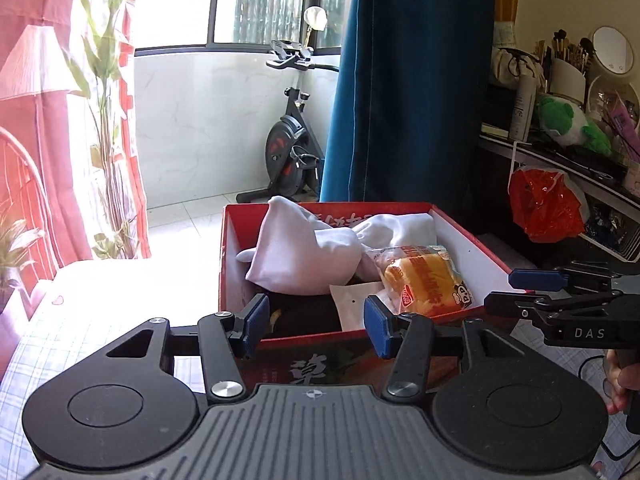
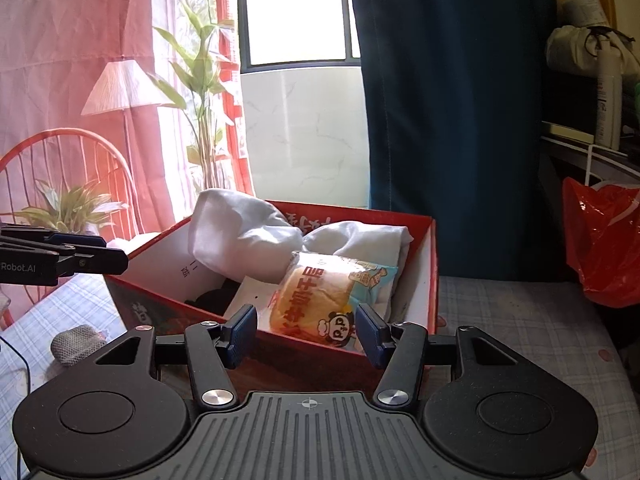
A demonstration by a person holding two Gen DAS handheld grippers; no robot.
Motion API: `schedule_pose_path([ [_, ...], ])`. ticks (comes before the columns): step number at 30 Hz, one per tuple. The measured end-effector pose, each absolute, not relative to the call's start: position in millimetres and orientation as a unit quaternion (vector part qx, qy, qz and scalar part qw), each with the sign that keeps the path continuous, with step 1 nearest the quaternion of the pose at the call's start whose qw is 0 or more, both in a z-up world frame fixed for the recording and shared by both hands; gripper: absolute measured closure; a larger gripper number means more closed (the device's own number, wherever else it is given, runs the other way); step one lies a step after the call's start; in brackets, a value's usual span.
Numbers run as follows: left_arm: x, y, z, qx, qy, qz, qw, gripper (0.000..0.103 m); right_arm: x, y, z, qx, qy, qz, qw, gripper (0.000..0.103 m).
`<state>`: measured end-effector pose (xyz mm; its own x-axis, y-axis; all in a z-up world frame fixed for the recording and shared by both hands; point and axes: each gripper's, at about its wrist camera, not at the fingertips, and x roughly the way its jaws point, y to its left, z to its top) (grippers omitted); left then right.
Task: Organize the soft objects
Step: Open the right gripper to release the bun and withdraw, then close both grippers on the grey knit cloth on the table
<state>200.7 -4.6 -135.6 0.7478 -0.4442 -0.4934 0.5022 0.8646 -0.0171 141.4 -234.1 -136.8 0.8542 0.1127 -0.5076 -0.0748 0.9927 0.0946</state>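
We hold both grippers, left (image 1: 316, 326) and right (image 2: 306, 334), jaws half apart and empty, just short of the red box (image 2: 434, 280). Inside it lie one bread packet (image 2: 320, 300) and two white cloth bundles (image 2: 240, 236).

Red box (image 1: 460, 236): floor largely covered by white cloth (image 1: 304, 248) and bread packet (image 1: 424, 280). Dark item (image 1: 304, 316) beneath, unidentifiable. Lower right: hand (image 1: 624, 380) cut by frame edge. Window area overexposed.

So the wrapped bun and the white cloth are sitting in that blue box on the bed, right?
Nearly. The wrapped bun and the white cloth do lie in a box on the bed, but the box is red, not blue; the blue thing is the curtain behind it. The right wrist view shows this clearly.
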Motion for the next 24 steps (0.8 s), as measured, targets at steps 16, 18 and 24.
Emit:
schedule_pose_path([
  [16,206.2,51.3,-191.5,0.035,0.299,-0.202,0.932,0.048,129.7,-195.3,-183.0,0.026,0.32,0.079,0.944,0.052],
  [18,209.4,55.3,-196.7,0.033,0.306,-0.196,0.931,0.048,130.5,-193.5,-188.5,0.025,0.326,0.079,0.942,0.052],
  [24,215.4,65.7,-204.6,0.026,0.319,-0.184,0.929,0.048,132.3,-192.4,-203.0,0.026,0.34,0.075,0.937,0.052],
])
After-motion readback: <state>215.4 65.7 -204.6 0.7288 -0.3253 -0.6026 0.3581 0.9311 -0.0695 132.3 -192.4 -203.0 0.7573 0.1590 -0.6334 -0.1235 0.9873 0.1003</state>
